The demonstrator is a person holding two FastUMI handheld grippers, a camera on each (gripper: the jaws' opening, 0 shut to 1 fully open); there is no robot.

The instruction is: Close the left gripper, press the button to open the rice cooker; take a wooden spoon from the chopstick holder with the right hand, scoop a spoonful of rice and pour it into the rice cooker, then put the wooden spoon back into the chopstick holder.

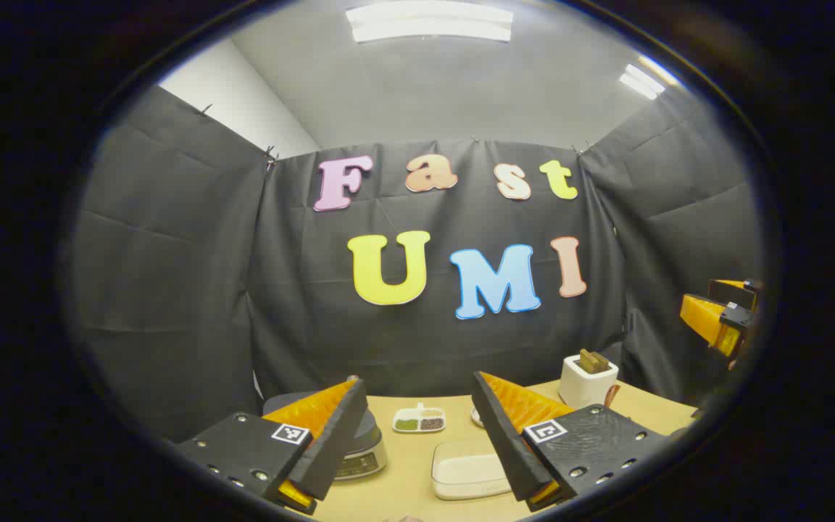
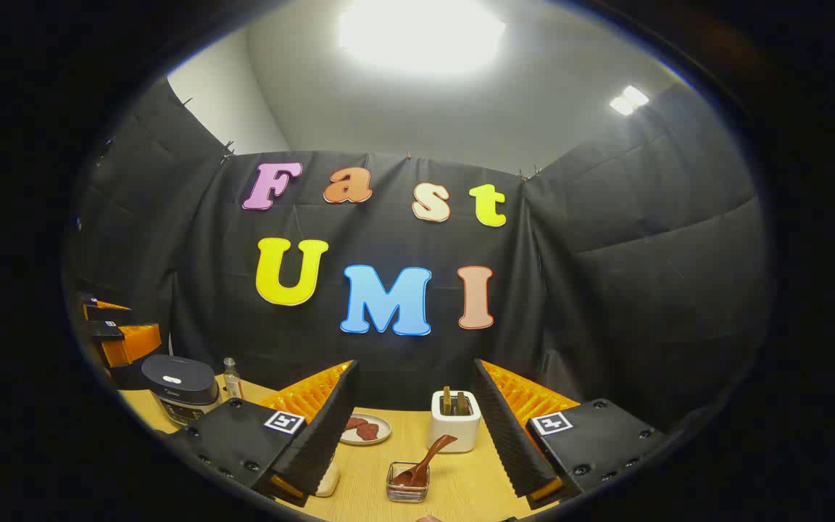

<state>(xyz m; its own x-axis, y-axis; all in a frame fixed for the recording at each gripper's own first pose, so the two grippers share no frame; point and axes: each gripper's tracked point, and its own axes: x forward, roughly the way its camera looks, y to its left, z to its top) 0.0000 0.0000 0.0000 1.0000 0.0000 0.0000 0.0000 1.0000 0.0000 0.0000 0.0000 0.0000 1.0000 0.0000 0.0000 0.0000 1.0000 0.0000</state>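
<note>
Left gripper [image 1: 417, 413] is wide open with 2 fingers spread, and the rice cooker [image 1: 359, 442] sits lower left of frame behind its left finger, lid down.

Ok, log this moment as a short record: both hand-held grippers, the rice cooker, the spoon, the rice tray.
left hand-held gripper: open, raised above the table
right hand-held gripper: open, empty
rice cooker: lid down, far left of the table
wooden spoon: leaning in a small glass holder, untouched
white holder: behind the spoon, wooden pieces inside
rice tray: between the left fingers
</note>
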